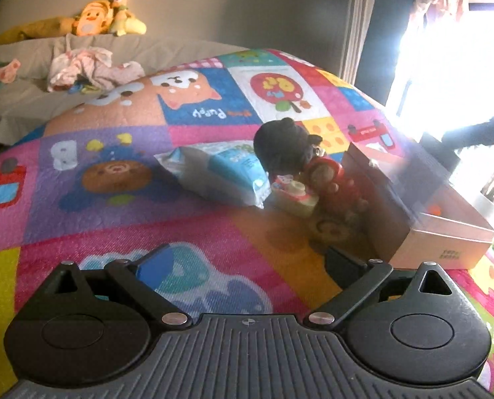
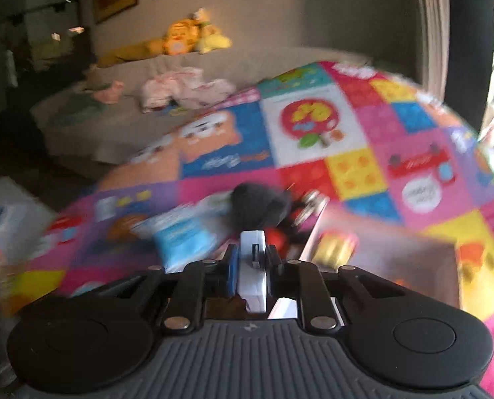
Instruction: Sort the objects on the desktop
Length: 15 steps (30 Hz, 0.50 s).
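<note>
On the colourful play mat (image 1: 120, 219) stands a dark-haired doll in red (image 1: 300, 163), with a small cream toy camera (image 1: 295, 198) in front of it and a blue-white wipes pack (image 1: 220, 173) to its left. A pink open box (image 1: 439, 229) sits right of the doll. My left gripper (image 1: 240, 262) is open and empty, low over the mat in front of these. My right gripper (image 2: 251, 266) is shut on a small white plastic object (image 2: 253, 266), above the mat near the box (image 2: 396, 249), which holds a yellow item (image 2: 335, 244). The right wrist view is blurred.
A grey sofa (image 1: 30, 99) behind the mat holds crumpled clothes (image 1: 90, 69) and orange-yellow plush toys (image 1: 93, 20). A bright window (image 1: 446, 66) is at the right. A white bag-like thing (image 2: 7, 219) lies off the mat's left edge.
</note>
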Tool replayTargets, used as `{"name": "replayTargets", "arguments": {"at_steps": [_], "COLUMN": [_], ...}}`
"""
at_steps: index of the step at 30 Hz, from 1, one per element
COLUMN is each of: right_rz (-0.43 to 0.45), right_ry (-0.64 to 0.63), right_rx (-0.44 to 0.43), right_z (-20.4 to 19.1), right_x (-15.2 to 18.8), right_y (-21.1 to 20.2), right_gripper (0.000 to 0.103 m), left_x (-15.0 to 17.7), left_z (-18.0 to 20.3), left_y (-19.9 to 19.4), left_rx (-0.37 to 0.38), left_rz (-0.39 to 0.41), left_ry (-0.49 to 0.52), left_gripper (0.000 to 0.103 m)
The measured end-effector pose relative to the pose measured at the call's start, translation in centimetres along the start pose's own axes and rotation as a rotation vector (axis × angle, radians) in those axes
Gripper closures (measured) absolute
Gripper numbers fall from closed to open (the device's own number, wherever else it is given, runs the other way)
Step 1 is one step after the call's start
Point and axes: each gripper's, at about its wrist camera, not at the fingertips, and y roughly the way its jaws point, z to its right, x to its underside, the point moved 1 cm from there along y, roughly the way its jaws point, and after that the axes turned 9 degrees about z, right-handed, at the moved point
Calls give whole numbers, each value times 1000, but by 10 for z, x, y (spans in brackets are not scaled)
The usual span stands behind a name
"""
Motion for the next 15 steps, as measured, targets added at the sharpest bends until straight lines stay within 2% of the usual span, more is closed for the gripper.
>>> {"name": "replayTargets", "arguments": {"at_steps": [4,7,10,11,12,15], "right_rz": [-79,-74,-26,-8,3,19], "right_ry": [161,219,242,238,236,232], "right_rx": [-81,3,138,178,209,265], "right_z": [19,41,62,67,70,75], "right_x": [38,64,84,91,97,118], "right_y": [-28,-40,-53,-57,-59,-64], "right_gripper": [87,85,69,61,52,32], "left_x": [0,1,1,1,1,1], "left_z": [2,3,6,8,9,14], "left_y": [0,1,2,3,3,7], "left_rx": [-8,-15,-16,-15,-15,0], "left_rz": [-3,-11,-19,-23,-28,-51], "left_ry": [9,24,45,52,59,96], "left_gripper": [3,3,3,3,3,3]}}
